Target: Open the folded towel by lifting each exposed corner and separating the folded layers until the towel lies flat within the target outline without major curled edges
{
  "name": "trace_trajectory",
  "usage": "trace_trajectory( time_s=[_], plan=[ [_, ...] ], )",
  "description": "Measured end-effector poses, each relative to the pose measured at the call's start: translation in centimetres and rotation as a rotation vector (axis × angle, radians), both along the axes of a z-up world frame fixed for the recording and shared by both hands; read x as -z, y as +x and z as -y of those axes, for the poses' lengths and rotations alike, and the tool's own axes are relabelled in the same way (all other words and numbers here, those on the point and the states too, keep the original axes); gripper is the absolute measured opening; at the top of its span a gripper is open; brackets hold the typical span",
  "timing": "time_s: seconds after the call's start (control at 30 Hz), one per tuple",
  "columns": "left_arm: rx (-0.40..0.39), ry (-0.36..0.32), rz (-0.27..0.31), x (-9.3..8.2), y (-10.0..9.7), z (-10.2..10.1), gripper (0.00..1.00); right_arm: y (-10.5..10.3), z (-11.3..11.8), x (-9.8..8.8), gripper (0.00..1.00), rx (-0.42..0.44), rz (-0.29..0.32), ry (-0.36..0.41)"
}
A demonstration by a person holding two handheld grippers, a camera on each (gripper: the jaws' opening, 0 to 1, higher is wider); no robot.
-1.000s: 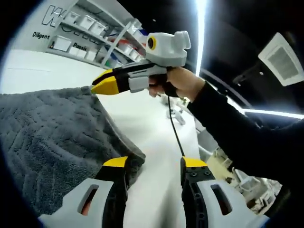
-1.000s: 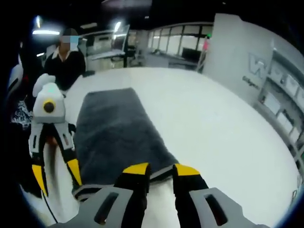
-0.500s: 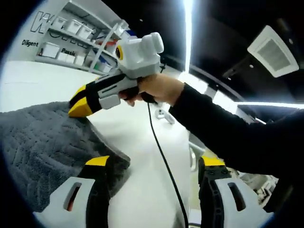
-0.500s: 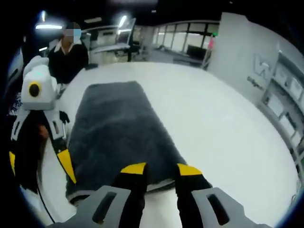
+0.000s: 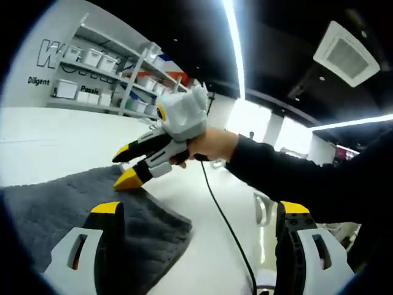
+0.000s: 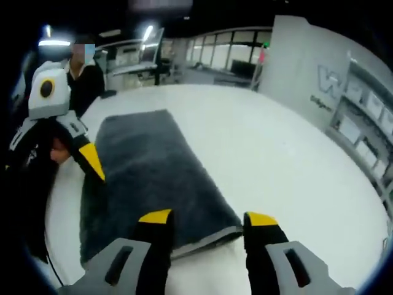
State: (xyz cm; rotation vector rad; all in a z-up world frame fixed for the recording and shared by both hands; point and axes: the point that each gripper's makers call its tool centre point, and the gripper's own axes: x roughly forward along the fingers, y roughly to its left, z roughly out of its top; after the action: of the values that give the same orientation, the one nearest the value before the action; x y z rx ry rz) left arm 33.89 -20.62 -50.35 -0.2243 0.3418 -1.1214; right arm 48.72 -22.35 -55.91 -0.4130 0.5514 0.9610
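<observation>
A folded dark grey towel (image 6: pixel 147 184) lies lengthwise on a white table (image 6: pixel 276 160), one short end towards the right gripper view's camera. In that view the right gripper (image 6: pixel 209 221) has its two yellow-tipped jaws spread apart with nothing between them. The towel's near short edge lies across the gap between the tips, with one near corner in the gap; whether the tips touch the cloth cannot be told.

At the left of that view the left gripper (image 6: pixel 92 161) is held over the towel's long left edge, one yellow tip above the cloth.

In the left gripper view, that gripper's own jaws stand wide apart and empty. The towel (image 5: pixel 73 203) lies under the left jaw, its corner reaching into the gap, with bare table under the right jaw. A hand (image 5: pixel 212 144) holds the right gripper (image 5: pixel 129 171) at the towel's far edge, tips parted. Shelves of white bins (image 5: pixel 104 61) stand behind.
</observation>
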Motion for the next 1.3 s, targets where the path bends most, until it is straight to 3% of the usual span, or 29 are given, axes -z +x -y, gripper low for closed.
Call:
trace_trajectory(
  time_s=[0.13,0.27,0.47,0.67,0.9,1.0,1.1,1.3],
  plan=[
    [-0.014,0.002,0.017,-0.8,0.6,-1.8,1.0,0.5,0.5,-0.9,0.7,0.041,0.027,0.03],
    [-0.065,0.023,0.052,-1.4,2.3,-4.3,1.0,1.5,0.7,-2.5,1.0,0.137,0.087,0.097],
    [-0.14,0.037,0.1,-2.7,4.4,-7.8,1.0,1.8,1.1,-4.6,1.0,0.228,0.134,0.198],
    [-0.201,0.065,0.128,-3.4,5.9,-10.6,1.0,0.9,0.9,-6.1,1.0,0.267,0.178,0.239],
    [-0.281,0.083,0.124,-3.8,7.4,-14.2,1.0,-1.3,-0.5,-7.0,1.0,0.266,0.211,0.263],
    [-0.32,0.106,0.128,-3.5,8.2,-16.2,1.0,-0.7,-0.3,-7.3,0.99,0.284,0.263,0.243],
    [-0.341,0.113,0.128,-3.4,8.5,-17.7,1.0,-1.8,-0.7,-7.4,0.99,0.291,0.28,0.239],
    [-0.374,0.146,0.121,-2.7,8.9,-20.1,1.0,-2.9,-0.4,-7.4,0.97,0.327,0.272,0.272]
  ],
)
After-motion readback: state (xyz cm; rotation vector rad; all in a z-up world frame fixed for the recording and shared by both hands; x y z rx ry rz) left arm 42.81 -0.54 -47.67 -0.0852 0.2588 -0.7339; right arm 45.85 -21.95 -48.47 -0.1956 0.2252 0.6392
